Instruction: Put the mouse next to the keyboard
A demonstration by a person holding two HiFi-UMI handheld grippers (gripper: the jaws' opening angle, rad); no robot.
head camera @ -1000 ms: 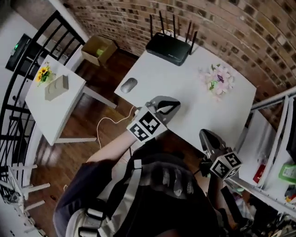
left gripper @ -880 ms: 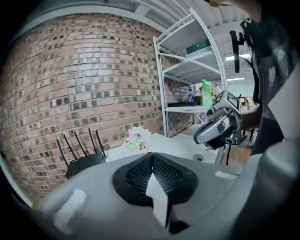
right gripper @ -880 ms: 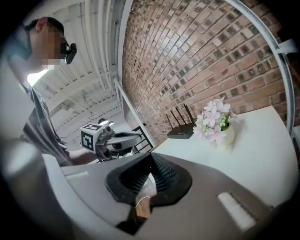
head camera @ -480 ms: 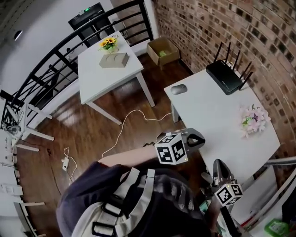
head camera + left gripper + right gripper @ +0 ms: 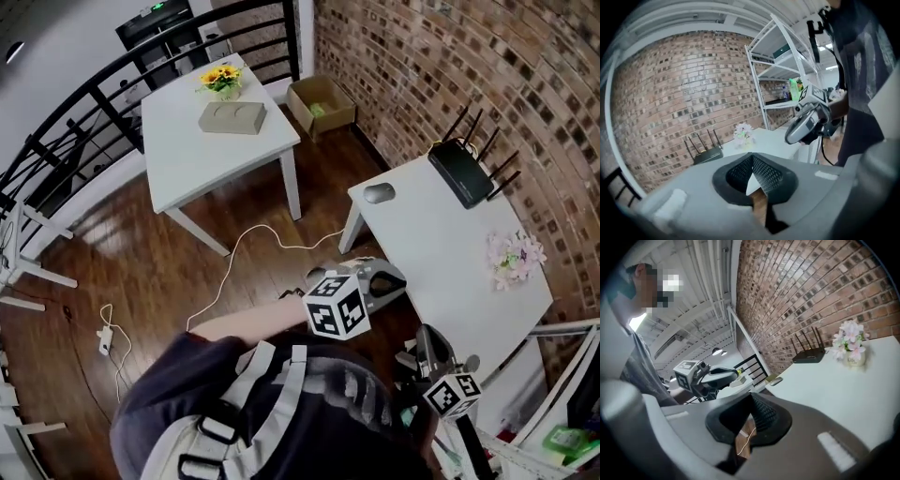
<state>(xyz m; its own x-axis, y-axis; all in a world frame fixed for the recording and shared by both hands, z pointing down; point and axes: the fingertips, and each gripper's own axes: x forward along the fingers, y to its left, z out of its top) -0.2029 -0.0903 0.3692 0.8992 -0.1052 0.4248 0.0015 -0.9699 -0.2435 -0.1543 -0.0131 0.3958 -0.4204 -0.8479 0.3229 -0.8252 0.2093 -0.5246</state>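
Left gripper (image 5: 389, 281) closed, empty, drawn back to table (image 5: 441, 253) edge, right gripper (image 5: 423, 336) closed too, mouse (image 5: 379, 193) unmoved.

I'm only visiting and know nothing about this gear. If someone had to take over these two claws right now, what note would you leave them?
The left claw is shut and empty, beside the edge of the white table.
The right claw is shut and empty, also short of the table.
The mouse lies on a corner of that table, apart from the router; neither claw touches it.
No keyboard shows in any view.
Done: nothing yet.
Left: find the keyboard, grip the mouse, set it down beside the keyboard.
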